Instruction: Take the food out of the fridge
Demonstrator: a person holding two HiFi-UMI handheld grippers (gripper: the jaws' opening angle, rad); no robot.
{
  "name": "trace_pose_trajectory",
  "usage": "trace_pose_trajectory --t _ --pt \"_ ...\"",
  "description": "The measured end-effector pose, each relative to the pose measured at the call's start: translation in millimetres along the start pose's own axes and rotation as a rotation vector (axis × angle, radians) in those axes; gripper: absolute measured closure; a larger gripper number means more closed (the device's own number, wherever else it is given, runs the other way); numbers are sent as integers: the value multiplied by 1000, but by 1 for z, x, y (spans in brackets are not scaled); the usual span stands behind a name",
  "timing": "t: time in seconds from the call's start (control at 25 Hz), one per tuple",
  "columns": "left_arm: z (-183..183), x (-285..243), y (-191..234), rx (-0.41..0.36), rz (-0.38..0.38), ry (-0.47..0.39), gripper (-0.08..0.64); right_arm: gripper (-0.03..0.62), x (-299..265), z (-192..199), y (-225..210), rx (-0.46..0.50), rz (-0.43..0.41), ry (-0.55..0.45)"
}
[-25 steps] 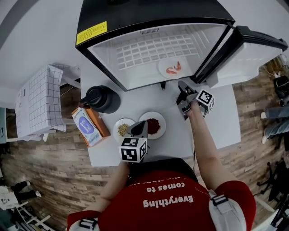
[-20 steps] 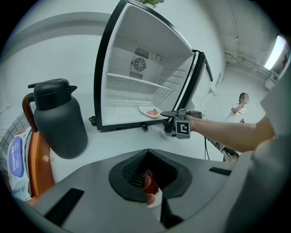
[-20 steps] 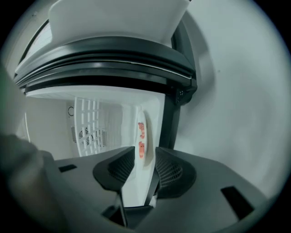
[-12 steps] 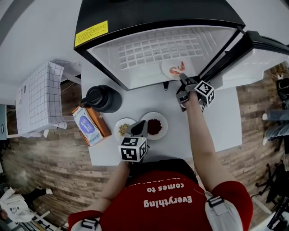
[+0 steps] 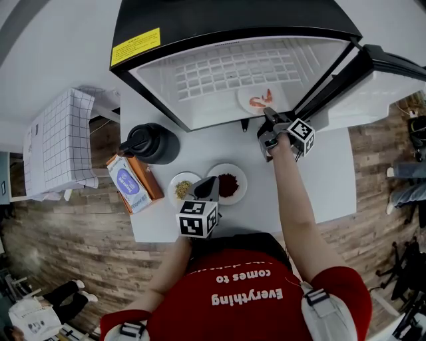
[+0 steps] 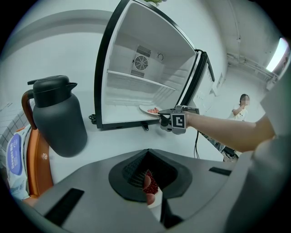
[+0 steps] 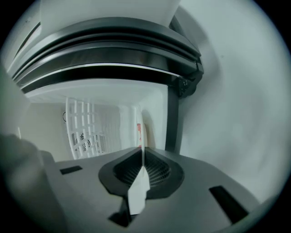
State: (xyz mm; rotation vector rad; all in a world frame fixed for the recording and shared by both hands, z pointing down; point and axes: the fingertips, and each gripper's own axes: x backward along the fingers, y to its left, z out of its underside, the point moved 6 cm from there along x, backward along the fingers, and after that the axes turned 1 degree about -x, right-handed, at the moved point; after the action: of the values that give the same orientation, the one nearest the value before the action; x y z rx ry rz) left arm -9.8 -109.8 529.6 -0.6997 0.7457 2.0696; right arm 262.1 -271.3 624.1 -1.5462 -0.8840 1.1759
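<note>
**At the open fridge (image 5: 226, 20): shrimp plate (image 5: 245, 100) pinched at its rim**

From the head view I see the fridge standing on the white table (image 5: 319, 180). The shrimp plate lies on the fridge floor, at the front right corner. The right gripper (image 5: 267, 118) reaches its near rim. The left gripper (image 5: 205, 184) is low over the table, at the red food plate (image 5: 237, 174).

On the left gripper view, its jaws are together on the white rim of the red food plate (image 6: 155, 210). A dark jug (image 6: 59, 118) stands further left.

On the right gripper view, the jaws have just been closing. They press on the thin rim of the shrimp plate (image 7: 137, 195), which sits inside the fridge.
</note>
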Motion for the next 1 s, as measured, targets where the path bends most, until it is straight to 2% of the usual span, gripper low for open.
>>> trace_pose_trajectory --t 0.56,1.0 --pt "-7 14 -2 -12 -15 -47 554 568 40 13 17 28 -92 81" --pt "-8 30 -3 -18 -31 -92 554 568 90 53 34 46 -145 192"
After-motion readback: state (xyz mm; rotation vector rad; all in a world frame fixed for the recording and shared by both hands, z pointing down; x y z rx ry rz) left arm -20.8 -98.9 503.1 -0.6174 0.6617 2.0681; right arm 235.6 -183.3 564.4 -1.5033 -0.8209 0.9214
